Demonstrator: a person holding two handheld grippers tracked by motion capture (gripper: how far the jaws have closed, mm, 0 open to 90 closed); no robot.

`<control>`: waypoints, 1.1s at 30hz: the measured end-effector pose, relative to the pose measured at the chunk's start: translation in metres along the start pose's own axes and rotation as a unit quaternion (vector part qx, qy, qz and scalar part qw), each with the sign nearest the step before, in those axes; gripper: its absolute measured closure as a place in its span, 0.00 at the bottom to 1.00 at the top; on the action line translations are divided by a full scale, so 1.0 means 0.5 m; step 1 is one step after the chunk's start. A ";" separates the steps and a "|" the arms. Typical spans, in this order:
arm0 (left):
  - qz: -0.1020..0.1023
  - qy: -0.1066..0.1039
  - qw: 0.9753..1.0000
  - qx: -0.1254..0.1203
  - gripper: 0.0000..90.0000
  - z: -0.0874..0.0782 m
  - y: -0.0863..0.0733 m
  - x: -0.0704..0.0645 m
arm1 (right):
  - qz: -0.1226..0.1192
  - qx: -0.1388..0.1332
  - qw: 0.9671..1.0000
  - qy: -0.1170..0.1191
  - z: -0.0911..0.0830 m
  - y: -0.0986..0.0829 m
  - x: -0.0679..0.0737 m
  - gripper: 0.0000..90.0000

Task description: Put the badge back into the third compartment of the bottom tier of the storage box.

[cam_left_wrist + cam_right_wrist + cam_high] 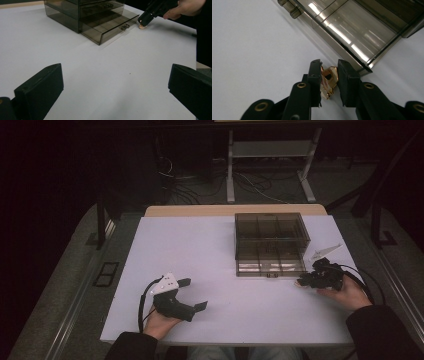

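Two grippers sat low over the white worktop [210, 245], one in each of the person's hands. At the near left, the left gripper [192, 294] had its fingers [40, 87] spread wide apart with nothing between them, pointing across the bare surface toward the right. At the right, the right gripper [301, 282] had its fingers [315, 77] drawn close on either side of a small gold clip [329, 81], which rested on the worktop; whether both fingers pressed it could not be told for certain, though the left one touched it. The clip lay just beside the near right corner of a smoky clear drawer box [270, 240], whose bottom drawer [110, 25] stood pulled out toward the person. The box stood on the far right part of the worktop, well apart from the left gripper.
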State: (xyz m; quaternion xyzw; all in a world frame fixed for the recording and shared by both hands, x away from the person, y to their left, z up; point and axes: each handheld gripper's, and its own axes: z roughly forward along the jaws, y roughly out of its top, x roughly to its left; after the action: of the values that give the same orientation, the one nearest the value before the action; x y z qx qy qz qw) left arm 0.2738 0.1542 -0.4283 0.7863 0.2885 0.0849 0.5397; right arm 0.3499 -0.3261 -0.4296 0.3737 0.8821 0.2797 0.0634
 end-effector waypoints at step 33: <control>0.000 0.001 1.000 0.002 0.00 0.001 -0.001 0.002 | 0.062 0.001 0.996 0.064 -0.028 -0.007 -0.010 0.98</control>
State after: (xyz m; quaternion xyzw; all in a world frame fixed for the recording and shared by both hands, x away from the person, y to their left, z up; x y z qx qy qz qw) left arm 0.2745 0.1545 -0.4289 0.7870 0.2893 0.0851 0.5382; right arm 0.3470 -0.3378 -0.4203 0.4088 0.8597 0.3059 -0.0114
